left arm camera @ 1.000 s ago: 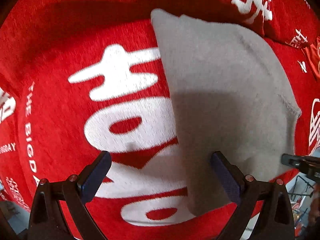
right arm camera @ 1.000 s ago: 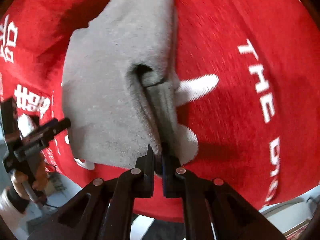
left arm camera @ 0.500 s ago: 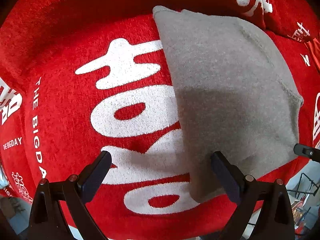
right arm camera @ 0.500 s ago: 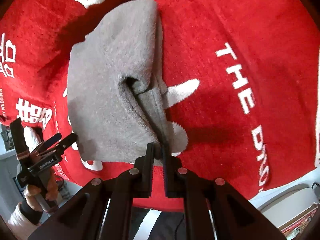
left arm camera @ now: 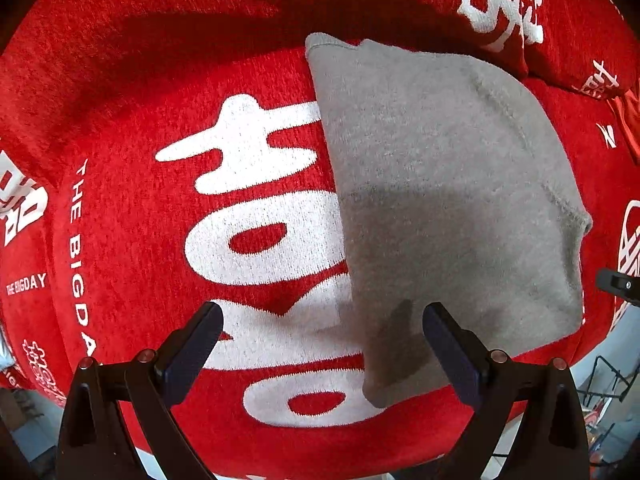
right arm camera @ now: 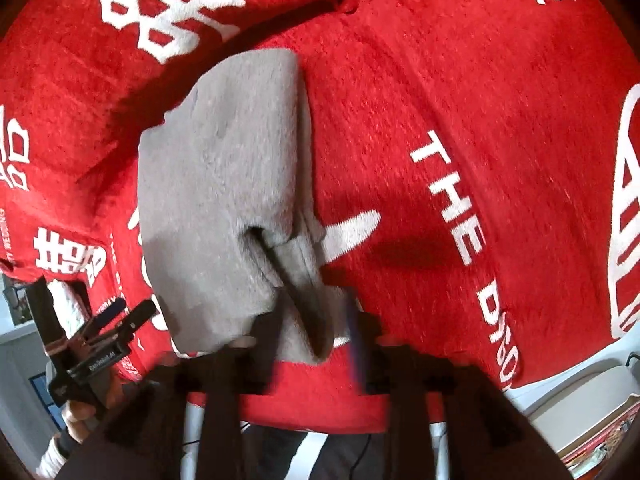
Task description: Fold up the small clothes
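Note:
A small grey garment (left arm camera: 440, 200) lies folded on a red blanket (left arm camera: 140, 92) with white characters. My left gripper (left arm camera: 320, 340) hangs open above the garment's near left edge, pointing straight down with nothing between its fingers. In the right wrist view the garment (right arm camera: 224, 208) has a raised crease at its near corner. My right gripper (right arm camera: 314, 336) is blurred and its jaws are opening. That crease still stands between the fingers (right arm camera: 356, 332), and they no longer press on it. The left gripper (right arm camera: 108, 332) shows at the lower left, held by a hand.
The red blanket (right arm camera: 440, 100) covers the whole work surface and hangs over its near edge. A second fold of the blanket lies at the back. Pale floor and a wire rack (left arm camera: 608, 376) show past the edge at the lower right.
The right gripper's jaws, shut on the grey crease before, have parted. Both grippers have risen, so the garment looks smaller. The left gripper stays open.

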Motion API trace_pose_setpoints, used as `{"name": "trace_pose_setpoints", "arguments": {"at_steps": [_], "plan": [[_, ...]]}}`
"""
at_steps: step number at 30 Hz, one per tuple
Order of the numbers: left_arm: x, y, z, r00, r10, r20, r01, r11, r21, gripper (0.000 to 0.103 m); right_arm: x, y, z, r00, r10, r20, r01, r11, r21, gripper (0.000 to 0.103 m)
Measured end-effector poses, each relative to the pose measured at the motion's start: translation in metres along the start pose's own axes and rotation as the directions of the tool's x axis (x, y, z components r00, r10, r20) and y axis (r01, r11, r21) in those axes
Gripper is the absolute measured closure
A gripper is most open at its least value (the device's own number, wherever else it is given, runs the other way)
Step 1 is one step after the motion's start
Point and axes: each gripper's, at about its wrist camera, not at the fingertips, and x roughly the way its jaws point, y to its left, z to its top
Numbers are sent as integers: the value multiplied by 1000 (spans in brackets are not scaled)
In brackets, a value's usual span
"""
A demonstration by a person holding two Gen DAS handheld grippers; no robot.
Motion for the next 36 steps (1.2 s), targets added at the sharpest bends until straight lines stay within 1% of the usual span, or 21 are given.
{"name": "trace_pose_setpoints", "arguments": {"at_steps": [1, 6, 14, 18, 20, 22, 24, 27, 30, 33, 34, 36], "plan": [[0, -1, 0, 1000, 1, -3, -1, 1000, 2, 3, -1, -1, 1, 1000, 6, 13, -6, 1000, 4, 45], [6, 0, -4, 1000, -7, -17, 7, 1000, 8, 3, -4, -3, 8, 1000, 15, 23, -15, 1000, 4, 45], [5, 8, 8, 1000, -28, -6, 28, 1000, -3, 3, -4, -10, 24, 997, 69, 33, -70, 997, 34, 43], [0, 14, 20, 997, -81, 10, 81, 996, -36, 3, -2, -9, 32, 996, 86, 32, -86, 996, 29, 43], [-1, 18, 26, 995, -95, 17, 96, 994, -48, 3, -1, -9, 35, 995, 94, 35, -95, 995, 34, 43], [0, 25, 31, 993, -113, 16, 114, 991, -70, 3, -1, -12, 40, 991, 127, 43, -130, 990, 55, 43], [2, 31, 35, 988, -152, 8, 152, 984, -96, 3, 1, -17, 46, 983, 177, 50, -181, 980, 82, 43], [9, 39, 44, 976, -217, -3, 214, 969, -126, 3, 10, -24, 58, 971, 232, 52, -236, 966, 104, 43], [23, 41, 52, 949, -314, -23, 309, 942, -133, 3, 25, -29, 71, 960, 280, 24, -281, 953, 115, 43], [37, 40, 61, 928, -371, -42, 363, 921, -140, 3, 39, -30, 81, 940, 340, -13, -337, 936, 102, 43], [42, 38, 64, 917, -396, -45, 387, 911, -139, 3, 43, -30, 84, 933, 358, -26, -355, 931, 91, 43], [52, 37, 69, 887, -459, -57, 447, 883, -145, 3, 52, -28, 91, 923, 379, -56, -375, 924, 70, 43]]}}
